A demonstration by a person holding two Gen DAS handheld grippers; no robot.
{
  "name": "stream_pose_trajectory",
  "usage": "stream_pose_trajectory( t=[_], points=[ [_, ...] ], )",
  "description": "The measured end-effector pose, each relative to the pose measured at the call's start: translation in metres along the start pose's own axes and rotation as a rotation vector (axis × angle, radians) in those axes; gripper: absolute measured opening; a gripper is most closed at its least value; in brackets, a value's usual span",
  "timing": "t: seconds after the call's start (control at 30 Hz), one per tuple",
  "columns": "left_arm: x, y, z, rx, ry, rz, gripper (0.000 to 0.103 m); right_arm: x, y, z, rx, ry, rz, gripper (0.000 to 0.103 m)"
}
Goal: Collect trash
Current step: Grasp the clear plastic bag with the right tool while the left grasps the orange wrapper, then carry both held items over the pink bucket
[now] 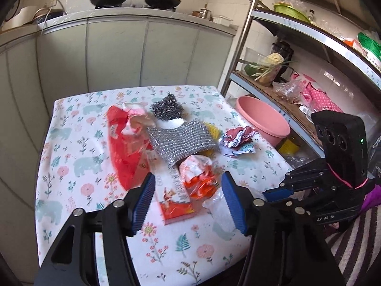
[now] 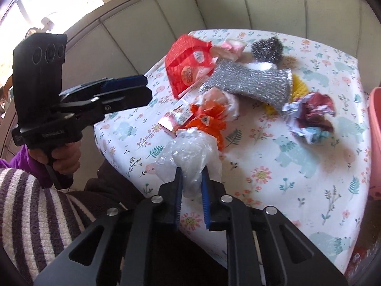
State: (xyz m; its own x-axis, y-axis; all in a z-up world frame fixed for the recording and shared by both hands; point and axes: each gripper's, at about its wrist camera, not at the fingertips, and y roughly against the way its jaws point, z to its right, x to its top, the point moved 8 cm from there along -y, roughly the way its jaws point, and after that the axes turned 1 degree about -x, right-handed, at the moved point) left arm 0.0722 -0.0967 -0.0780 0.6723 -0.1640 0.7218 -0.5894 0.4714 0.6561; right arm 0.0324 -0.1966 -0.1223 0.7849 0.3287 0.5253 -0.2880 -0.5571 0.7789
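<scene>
Trash lies on the floral table [image 1: 71,143]: a red plastic bag [image 1: 121,147], a flat carton [image 1: 171,197], an orange wrapper [image 1: 200,176], crumpled paper [image 1: 238,140], and silver scouring pads [image 1: 178,140]. My left gripper [image 1: 188,202] is open above the carton and orange wrapper. My right gripper [image 2: 191,186] is shut on a clear plastic bag [image 2: 190,152], held near the table's front edge; the bag also shows in the left wrist view [image 1: 219,205]. In the right wrist view, the left gripper [image 2: 126,88] hovers left of the red bag [image 2: 188,64] and crumpled paper [image 2: 309,114].
A pink basin [image 1: 264,121] stands right of the table below a metal shelf rack [image 1: 297,109] holding vegetables and bags. Kitchen cabinets [image 1: 119,52] with woks on a stove stand behind. My striped sleeve [image 2: 35,209] is at the lower left.
</scene>
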Motion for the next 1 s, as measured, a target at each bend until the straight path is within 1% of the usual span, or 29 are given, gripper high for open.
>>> stream_pose_trajectory(
  t=[0.03, 0.07, 0.23, 0.33, 0.43, 0.53, 0.67, 0.87, 0.9, 1.0],
  points=[
    [0.001, -0.005, 0.003, -0.005, -0.006, -0.006, 0.05, -0.001, 0.007, 0.004, -0.005, -0.009, 0.012, 0.015],
    [0.002, -0.01, 0.006, -0.015, -0.01, -0.015, 0.049, -0.002, 0.012, 0.007, -0.015, -0.016, 0.026, 0.015],
    [0.002, -0.039, 0.011, 0.002, -0.018, -0.077, 0.048, -0.007, 0.045, 0.031, -0.056, -0.091, 0.116, 0.015],
    [0.001, -0.054, 0.012, 0.016, -0.021, -0.107, 0.048, -0.01, 0.057, 0.044, -0.077, -0.132, 0.156, 0.015],
    [-0.002, -0.065, 0.015, 0.024, -0.027, -0.132, 0.048, -0.013, 0.063, 0.054, -0.094, -0.163, 0.18, 0.015],
    [-0.003, -0.073, 0.018, 0.048, -0.052, -0.139, 0.048, -0.015, 0.066, 0.056, -0.106, -0.168, 0.198, 0.015],
    [-0.007, -0.073, 0.022, 0.076, -0.089, -0.132, 0.044, -0.02, 0.067, 0.058, -0.114, -0.173, 0.204, 0.015],
    [-0.006, -0.068, 0.024, 0.09, -0.099, -0.107, 0.036, -0.022, 0.072, 0.058, -0.132, -0.165, 0.233, 0.015],
    [-0.005, -0.065, 0.026, 0.088, -0.104, -0.096, 0.018, -0.022, 0.074, 0.057, -0.138, -0.162, 0.24, 0.015],
    [-0.002, -0.057, 0.027, 0.077, -0.104, -0.077, 0.019, -0.024, 0.075, 0.057, -0.144, -0.165, 0.246, 0.015]
  ],
)
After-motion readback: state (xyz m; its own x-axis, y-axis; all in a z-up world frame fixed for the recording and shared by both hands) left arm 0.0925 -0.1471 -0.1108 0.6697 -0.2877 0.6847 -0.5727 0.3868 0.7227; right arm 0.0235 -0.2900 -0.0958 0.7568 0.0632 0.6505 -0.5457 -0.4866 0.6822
